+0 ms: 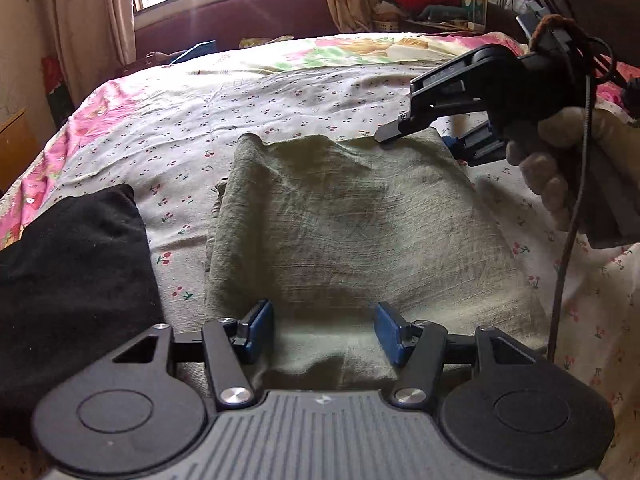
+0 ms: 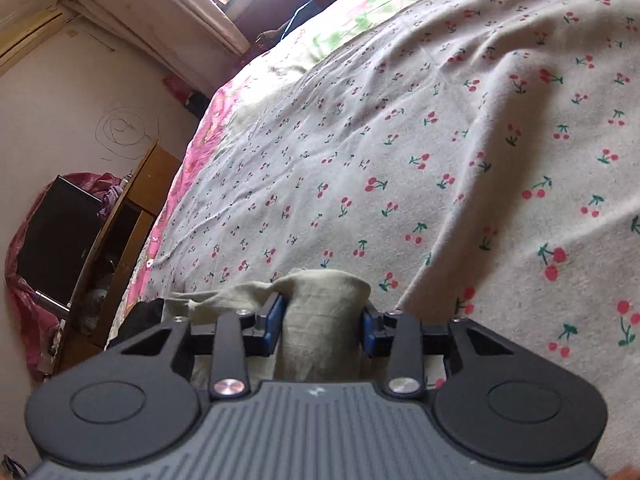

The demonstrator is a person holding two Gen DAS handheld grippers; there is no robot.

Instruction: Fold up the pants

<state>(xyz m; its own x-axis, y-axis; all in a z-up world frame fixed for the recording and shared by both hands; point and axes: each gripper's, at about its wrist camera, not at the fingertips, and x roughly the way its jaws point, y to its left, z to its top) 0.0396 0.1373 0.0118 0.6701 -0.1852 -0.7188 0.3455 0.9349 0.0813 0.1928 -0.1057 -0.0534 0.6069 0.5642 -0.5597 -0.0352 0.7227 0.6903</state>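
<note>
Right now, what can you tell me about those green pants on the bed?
The pants are a dull olive green, in a thin, slubby woven cloth with fine creases. They lie folded into a rough rectangle on the cherry-print sheet, layers showing along the left edge. The left gripper hangs open over the near edge. The right gripper is at the far right corner, with a bunched fold of the cloth between its blue pads. A black garment lies apart to the left.
</note>
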